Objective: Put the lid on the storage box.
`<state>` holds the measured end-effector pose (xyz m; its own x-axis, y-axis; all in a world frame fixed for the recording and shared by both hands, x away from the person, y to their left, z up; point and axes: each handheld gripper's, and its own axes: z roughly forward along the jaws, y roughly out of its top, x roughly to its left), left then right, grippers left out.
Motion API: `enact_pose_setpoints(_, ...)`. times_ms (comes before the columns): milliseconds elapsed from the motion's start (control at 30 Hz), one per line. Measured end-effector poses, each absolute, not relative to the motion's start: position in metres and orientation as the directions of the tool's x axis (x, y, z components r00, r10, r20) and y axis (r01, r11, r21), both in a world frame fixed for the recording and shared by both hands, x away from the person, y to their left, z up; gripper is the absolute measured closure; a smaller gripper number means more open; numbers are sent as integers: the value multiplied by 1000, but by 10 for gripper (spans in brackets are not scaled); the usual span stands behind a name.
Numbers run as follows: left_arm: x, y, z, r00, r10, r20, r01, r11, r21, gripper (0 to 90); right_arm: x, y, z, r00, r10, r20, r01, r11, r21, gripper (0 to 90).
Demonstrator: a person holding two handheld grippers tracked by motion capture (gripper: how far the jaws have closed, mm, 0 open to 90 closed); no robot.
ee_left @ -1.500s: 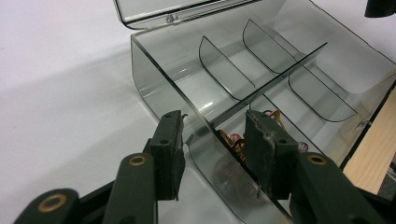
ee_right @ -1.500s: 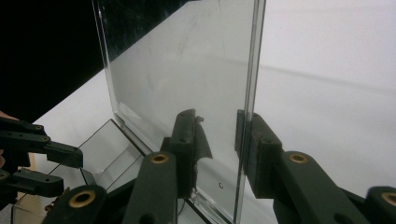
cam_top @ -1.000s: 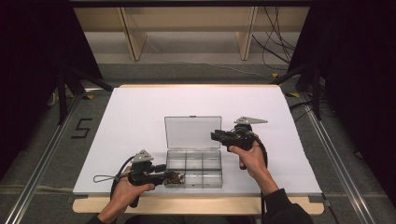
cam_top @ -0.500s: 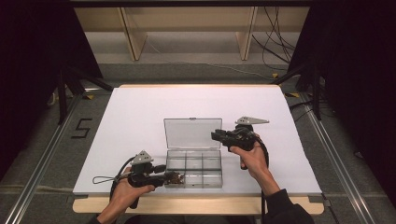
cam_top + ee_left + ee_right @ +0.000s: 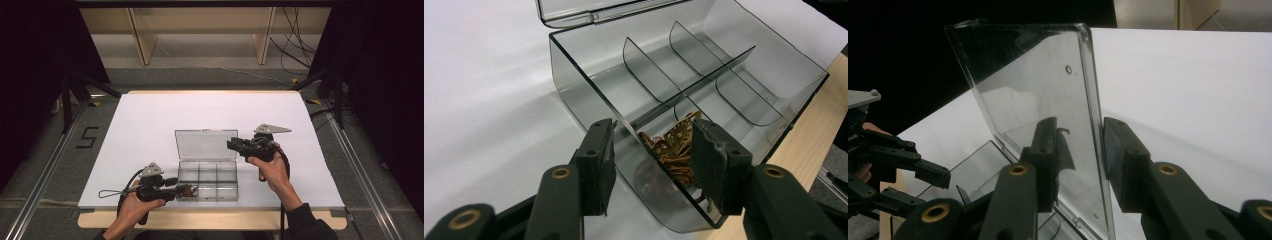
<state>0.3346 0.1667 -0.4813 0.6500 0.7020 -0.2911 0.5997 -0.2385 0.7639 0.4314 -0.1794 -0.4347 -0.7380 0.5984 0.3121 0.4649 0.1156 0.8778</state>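
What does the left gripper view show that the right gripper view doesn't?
Left gripper view: the box's divided compartments, with brown metal pieces in the one nearest its jaws, and the left gripper open astride the box's near wall.

Right gripper view: the right gripper with its jaws astride the edge of the raised lid; whether the pads press it I cannot tell.

Both: the clear plastic box and the white table.

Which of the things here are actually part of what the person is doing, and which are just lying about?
In use:
- clear compartment box
- its raised lid, between the right gripper jaws
- brown metal pieces in a near compartment
- left gripper, jaws straddling the box wall

Lying about:
- wooden shelving behind the table
- cables on the floor
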Motion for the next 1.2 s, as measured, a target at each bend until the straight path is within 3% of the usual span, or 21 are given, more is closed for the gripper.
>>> enact_pose_setpoints(67, 335, 166, -481, 648, 700, -300, 599, -225, 768, 513, 427, -178, -432, -712, 610, 346, 502, 98, 859, 688)
enact_pose_setpoints(500, 328, 179, -475, 651, 688, -320, 600, -208, 773, 482, 418, -182, -425, -753, 591, 289, 438, 122, 891, 674)
enact_pose_setpoints(900, 306, 184, -475, 655, 678, -334, 596, -192, 780, 429, 408, -181, -421, -753, 590, 293, 445, 128, 886, 664)
enact_pose_setpoints(1200, 295, 189, -474, 666, 684, -298, 576, -217, 788, 379, 404, -181, -420, -769, 583, 264, 420, 149, 895, 659)
